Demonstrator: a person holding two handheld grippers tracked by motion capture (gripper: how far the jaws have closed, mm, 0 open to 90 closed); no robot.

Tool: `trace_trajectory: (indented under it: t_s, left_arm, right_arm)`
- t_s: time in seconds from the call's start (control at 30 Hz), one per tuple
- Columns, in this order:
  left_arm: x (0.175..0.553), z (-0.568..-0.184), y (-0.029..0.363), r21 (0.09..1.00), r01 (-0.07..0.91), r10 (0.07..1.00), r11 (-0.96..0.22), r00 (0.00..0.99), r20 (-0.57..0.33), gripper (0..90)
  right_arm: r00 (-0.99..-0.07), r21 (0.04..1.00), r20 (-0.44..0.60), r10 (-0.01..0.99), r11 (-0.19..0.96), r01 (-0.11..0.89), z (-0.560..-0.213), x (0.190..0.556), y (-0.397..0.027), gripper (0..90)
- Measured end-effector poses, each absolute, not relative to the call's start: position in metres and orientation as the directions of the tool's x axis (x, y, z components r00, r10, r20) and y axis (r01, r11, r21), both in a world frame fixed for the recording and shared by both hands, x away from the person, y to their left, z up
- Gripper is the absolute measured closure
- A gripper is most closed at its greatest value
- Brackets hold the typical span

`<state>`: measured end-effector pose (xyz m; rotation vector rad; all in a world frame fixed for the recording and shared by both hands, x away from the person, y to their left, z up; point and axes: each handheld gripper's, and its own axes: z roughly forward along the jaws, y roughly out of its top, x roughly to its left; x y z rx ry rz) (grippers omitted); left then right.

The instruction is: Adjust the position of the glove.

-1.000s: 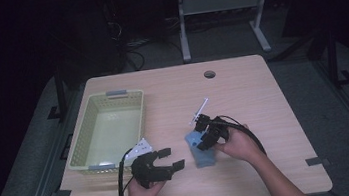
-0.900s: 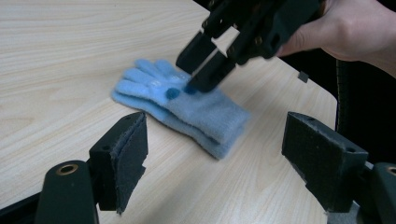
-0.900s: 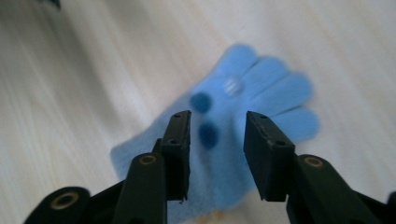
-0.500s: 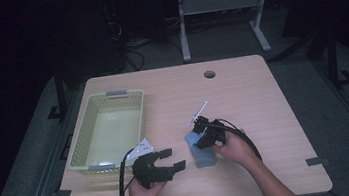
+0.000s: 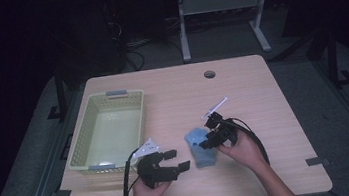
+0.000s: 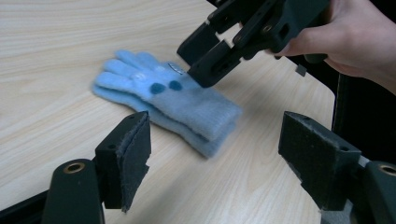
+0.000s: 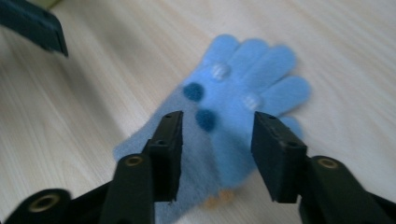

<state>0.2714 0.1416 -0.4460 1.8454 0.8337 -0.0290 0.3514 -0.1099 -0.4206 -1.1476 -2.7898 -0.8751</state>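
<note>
On table — basket bare; right gripper just opening over glove; left gripper released.

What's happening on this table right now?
A person works with a gripper in each hand. The right gripper hangs just over a light blue glove lying flat on the wooden table; its jaws have just been opening and grip nothing. The left gripper waits open beside it. A pale green basket sits at the left.
</note>
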Motion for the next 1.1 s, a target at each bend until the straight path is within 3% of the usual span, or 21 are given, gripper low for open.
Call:
trace_trajectory:
  t_s: [0.17,0.57,0.93,1.1]
  left_arm:
    - [0.276,-0.449,0.132,0.78,0.587,0.54,-0.216,0.737,-0.406,27.0]
    - [0.295,-0.456,0.116,0.667,0.73,0.579,-0.15,0.611,-0.539,27.6]
    - [0.309,-0.468,0.105,0.54,0.836,0.578,-0.096,0.489,-0.654,26.1]
    - [0.313,-0.473,0.105,0.51,0.857,0.569,-0.073,0.455,-0.685,30.1]
  right_arm:
    - [-0.682,0.527,0.26,0.683,0.492,0.693,-0.419,0.344,-0.125,44.3]
    - [-0.595,0.52,0.362,0.718,0.374,0.768,-0.434,0.333,-0.148,40.4]
    - [-0.526,0.514,0.459,0.716,0.269,0.814,-0.449,0.324,-0.154,40.2]
    - [-0.501,0.504,0.486,0.716,0.238,0.83,-0.454,0.322,-0.152,43.3]
